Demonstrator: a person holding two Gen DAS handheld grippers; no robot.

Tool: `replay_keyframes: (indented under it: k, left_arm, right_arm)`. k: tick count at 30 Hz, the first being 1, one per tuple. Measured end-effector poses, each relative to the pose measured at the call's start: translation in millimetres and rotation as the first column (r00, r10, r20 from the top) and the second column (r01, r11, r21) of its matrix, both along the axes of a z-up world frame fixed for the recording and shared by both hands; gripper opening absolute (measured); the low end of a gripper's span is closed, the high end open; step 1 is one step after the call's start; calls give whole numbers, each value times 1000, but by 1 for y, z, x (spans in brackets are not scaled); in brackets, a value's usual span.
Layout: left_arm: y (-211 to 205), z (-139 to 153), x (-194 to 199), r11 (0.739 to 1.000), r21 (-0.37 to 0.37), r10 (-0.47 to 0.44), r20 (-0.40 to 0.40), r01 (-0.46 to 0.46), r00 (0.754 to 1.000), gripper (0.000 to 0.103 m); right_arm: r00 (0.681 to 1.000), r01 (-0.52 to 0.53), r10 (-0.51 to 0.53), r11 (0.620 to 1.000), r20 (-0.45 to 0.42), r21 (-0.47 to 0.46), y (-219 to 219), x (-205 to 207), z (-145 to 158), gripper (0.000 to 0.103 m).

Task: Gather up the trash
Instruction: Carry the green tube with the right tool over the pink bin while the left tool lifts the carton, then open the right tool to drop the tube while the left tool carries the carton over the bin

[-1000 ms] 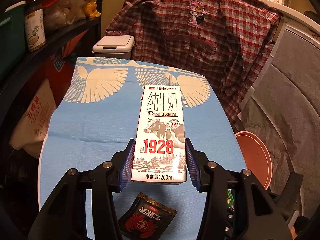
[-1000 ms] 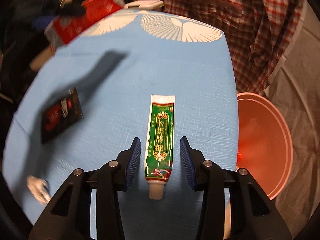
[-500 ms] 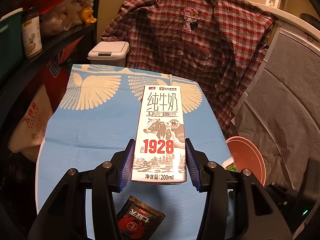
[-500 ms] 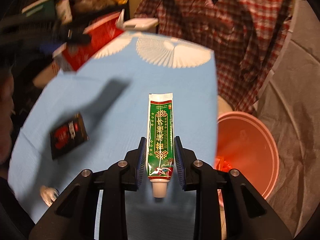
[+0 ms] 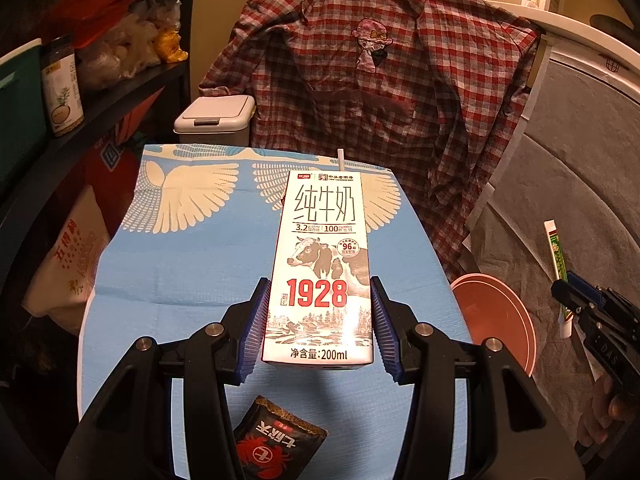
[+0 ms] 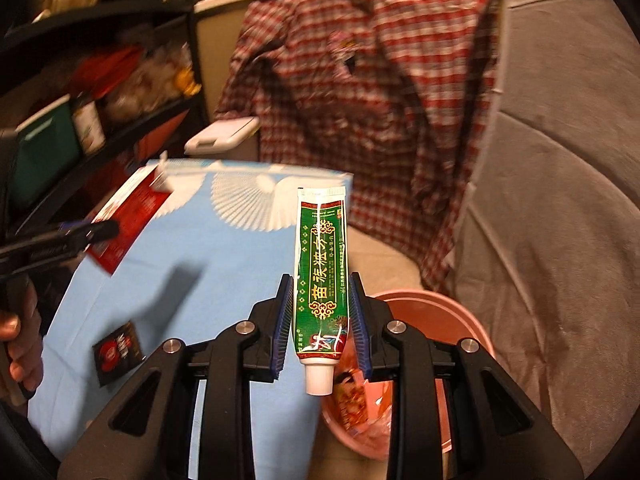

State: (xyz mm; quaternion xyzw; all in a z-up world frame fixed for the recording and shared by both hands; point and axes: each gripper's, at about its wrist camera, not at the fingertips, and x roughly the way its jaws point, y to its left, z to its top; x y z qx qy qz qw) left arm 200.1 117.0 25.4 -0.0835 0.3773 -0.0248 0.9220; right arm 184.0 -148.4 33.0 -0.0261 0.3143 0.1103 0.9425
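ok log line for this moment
left tool: shut on milk carton | right tool: shut on green tube, above pink bin | black snack packet: on table

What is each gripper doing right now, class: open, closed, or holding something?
Left gripper: closed on the milk carton, lifted off the table.
Right gripper: closed on the green ointment tube, near the pink bin.

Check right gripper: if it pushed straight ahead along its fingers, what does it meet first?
Probably the plaid shirt draped on the grey sofa. The right gripper, shut on the green tube, points past the blue tablecloth's right edge, above the pink bin. Depth is unclear.
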Motion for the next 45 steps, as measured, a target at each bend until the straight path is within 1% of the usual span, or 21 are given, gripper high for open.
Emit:
replay_keyframes:
  k: [6, 10, 19, 27, 36, 45]
  left_arm:
    - [-15, 2, 0, 1000, 16, -17, 13, 17, 1000, 48]
    - [-27, 3, 0, 999, 27, -33, 22, 33, 999, 48]
    - [-50, 4, 2, 998, 36, -58, 45, 57, 997, 48]
    - [-76, 7, 2, 996, 35, -81, 77, 78, 994, 48]
    - [-107, 6, 5, 994, 37, -110, 87, 107, 990, 48]
    - [-135, 1, 6, 988, 55, -145, 84, 141, 986, 48]
  right_arm:
    - [996, 91, -91, 993, 1, 69, -33, 2, -5, 28]
    - [995, 102, -103, 994, 17, 51, -37, 1, -5, 28]
    - [989, 127, -131, 990, 67, 63, -52, -7, 3, 28]
    - [984, 150, -156, 986, 87, 77, -69, -12, 7, 28]
    - [980, 175, -180, 982, 81, 65, -88, -18, 3, 28]
    - [979, 186, -190, 981, 72, 62, -105, -22, -2, 28]
